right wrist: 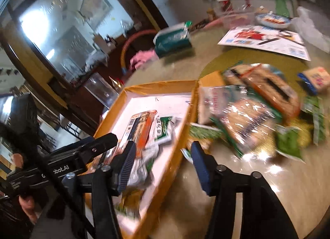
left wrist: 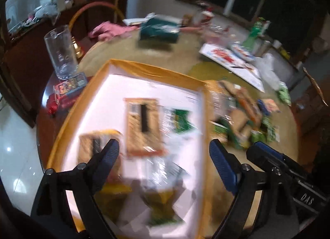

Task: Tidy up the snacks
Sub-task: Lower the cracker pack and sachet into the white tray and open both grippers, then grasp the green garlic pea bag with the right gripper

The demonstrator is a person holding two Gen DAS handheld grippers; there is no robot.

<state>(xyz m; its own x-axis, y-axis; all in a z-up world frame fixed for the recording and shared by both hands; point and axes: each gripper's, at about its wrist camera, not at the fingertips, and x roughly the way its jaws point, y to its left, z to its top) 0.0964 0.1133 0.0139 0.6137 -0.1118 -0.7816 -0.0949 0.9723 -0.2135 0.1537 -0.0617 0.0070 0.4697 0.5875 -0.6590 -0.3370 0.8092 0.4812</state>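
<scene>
Hovering low in the frame, the left gripper (left wrist: 164,154) is spread wide with nothing in it, over the yellow-rimmed tray (left wrist: 156,70) holding a few snack packs (left wrist: 144,125). The right gripper (right wrist: 163,156) is released too, straddling the tray's rim at bottom centre; the loose snack pile (right wrist: 253,113) sits centre right on the table (right wrist: 257,187).

Round table (left wrist: 181,61), orange-rimmed box (left wrist: 152,70), snack pile (right wrist: 257,107)

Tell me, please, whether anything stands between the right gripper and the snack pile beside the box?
Nothing visible does. The right gripper, jaws open and empty, hangs over the box's orange side wall, and the snack pile lies on bare table just ahead. The left gripper is off to the side, over the box.
</scene>
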